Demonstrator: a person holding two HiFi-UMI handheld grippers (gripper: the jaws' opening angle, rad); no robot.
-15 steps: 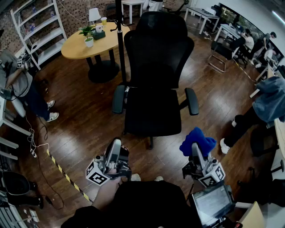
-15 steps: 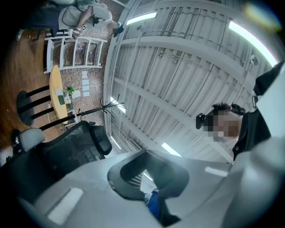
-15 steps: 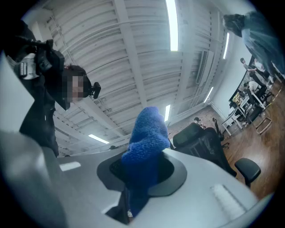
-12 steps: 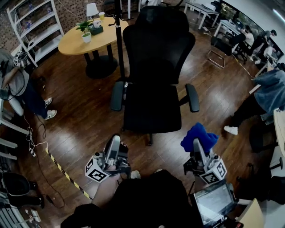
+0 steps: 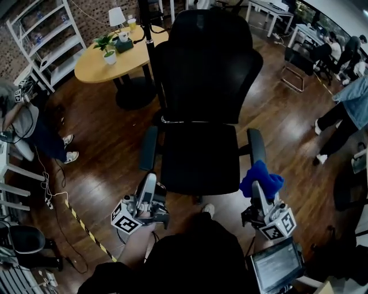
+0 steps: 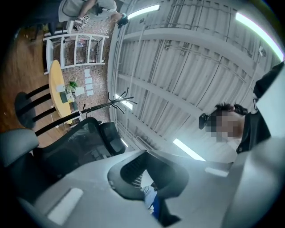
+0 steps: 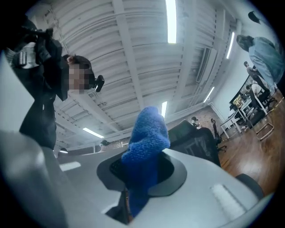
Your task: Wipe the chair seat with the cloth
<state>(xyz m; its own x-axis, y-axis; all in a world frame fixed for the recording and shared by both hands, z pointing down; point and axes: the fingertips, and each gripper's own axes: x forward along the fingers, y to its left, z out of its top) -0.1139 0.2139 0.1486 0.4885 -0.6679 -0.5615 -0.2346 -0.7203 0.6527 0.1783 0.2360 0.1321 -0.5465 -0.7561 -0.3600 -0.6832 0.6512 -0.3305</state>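
Blue cloth (image 5: pixel 261 178) in right gripper (image 5: pixel 256 193), seemingly off seat (image 5: pixel 198 158)

I count one black mesh office chair (image 5: pixel 201 86) at centre frame, one fluffy blue cloth (image 5: pixel 262 177) lower right, and two grippers along the bottom, the left gripper (image 5: pixel 149 182) and the right gripper (image 5: pixel 256 189). At upper left are one oval yellow wooden worktop (image 5: pixel 95 66) and one white shelf unit (image 5: pixel 41 39).

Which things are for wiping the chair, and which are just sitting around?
For the job: blue cloth, right claw gripping it, chair seat.
Just around: round table, potted plant, lamp, white shelves.
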